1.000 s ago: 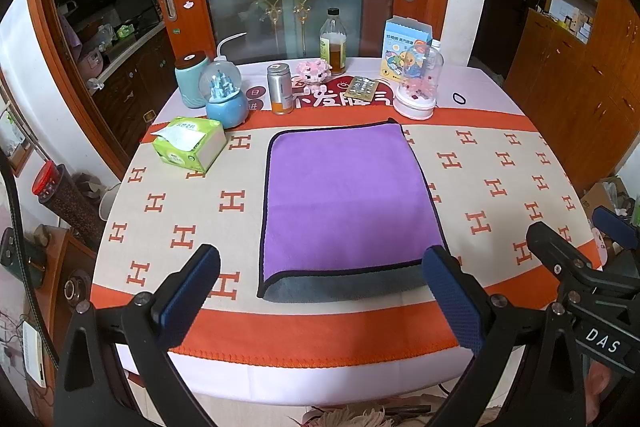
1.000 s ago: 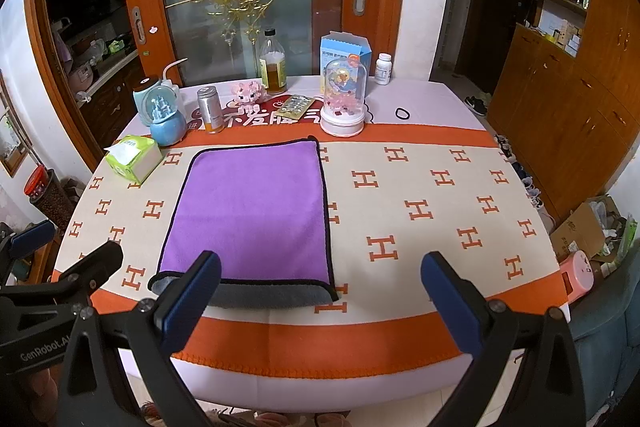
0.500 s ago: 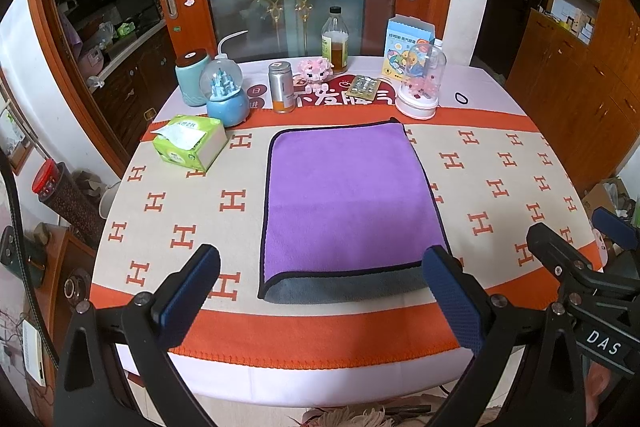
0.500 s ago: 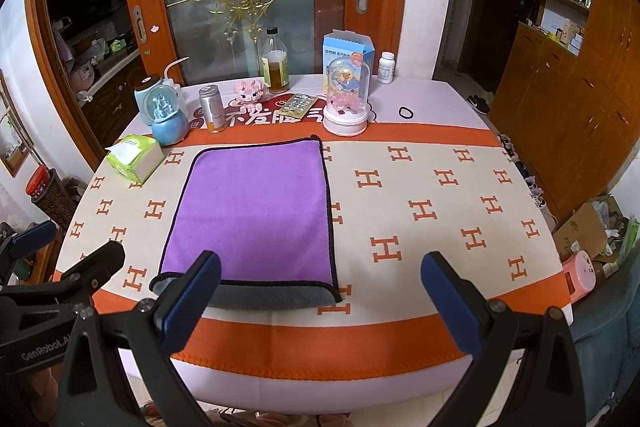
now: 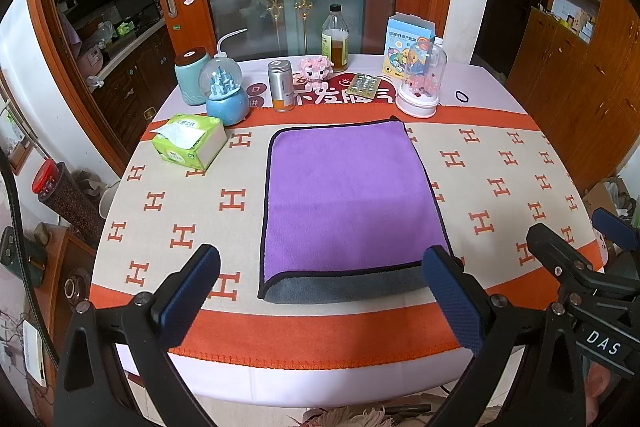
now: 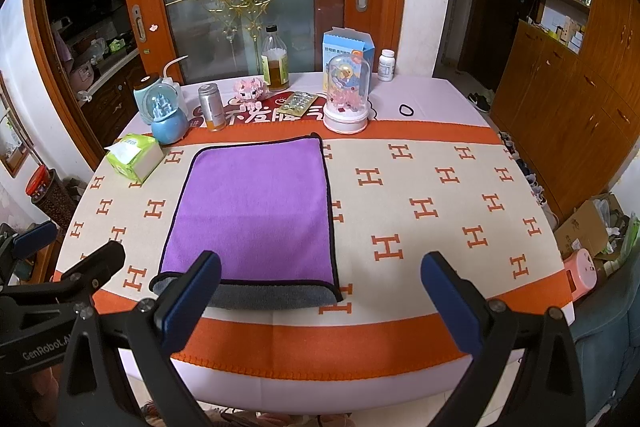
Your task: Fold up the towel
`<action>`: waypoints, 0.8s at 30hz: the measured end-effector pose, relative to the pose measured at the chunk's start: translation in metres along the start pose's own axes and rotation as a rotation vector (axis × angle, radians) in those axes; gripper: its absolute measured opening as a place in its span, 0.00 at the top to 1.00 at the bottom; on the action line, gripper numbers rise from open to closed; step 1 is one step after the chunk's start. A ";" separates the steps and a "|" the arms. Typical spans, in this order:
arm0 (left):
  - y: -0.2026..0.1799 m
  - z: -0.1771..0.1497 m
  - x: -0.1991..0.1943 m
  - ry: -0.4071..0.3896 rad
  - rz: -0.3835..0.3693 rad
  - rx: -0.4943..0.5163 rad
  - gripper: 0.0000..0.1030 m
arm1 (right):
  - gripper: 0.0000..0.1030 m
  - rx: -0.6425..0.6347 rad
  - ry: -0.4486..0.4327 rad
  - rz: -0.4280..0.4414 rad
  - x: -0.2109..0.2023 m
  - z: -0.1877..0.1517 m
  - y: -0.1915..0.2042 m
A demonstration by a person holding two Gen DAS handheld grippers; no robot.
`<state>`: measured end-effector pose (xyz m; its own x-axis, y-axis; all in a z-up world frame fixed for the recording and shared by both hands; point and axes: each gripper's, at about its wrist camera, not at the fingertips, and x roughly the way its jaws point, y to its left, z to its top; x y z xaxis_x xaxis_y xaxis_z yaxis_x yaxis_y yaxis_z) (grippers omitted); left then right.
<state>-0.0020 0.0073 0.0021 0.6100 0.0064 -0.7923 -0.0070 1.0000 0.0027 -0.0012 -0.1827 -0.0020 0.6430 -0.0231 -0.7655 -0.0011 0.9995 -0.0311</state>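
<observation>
We hold our left claw (image 5: 322, 293) and right claw (image 6: 320, 293) wide, empty, just short of the towel (image 5: 348, 195).

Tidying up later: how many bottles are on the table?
2. A glass bottle with amber liquid stands at the far edge behind the pink pig toy; a small white pill bottle stands right of the blue box. Others may be hidden.
</observation>
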 end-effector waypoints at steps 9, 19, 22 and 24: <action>0.000 0.000 0.000 0.002 0.001 0.000 0.02 | 0.03 0.000 0.000 0.002 0.000 0.000 -0.002; 0.000 0.000 0.000 0.002 0.000 0.001 0.02 | 0.03 0.001 -0.001 0.000 0.001 0.001 0.000; 0.000 0.000 0.000 0.002 0.001 0.001 0.02 | 0.03 0.001 -0.001 0.001 0.000 0.001 0.000; 0.008 -0.001 0.000 0.001 0.000 0.002 0.02 | 0.03 0.002 -0.004 0.001 0.000 0.001 0.000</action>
<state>-0.0030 0.0151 0.0010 0.6090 0.0062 -0.7932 -0.0057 1.0000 0.0034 -0.0001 -0.1827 -0.0015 0.6457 -0.0221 -0.7632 0.0002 0.9996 -0.0288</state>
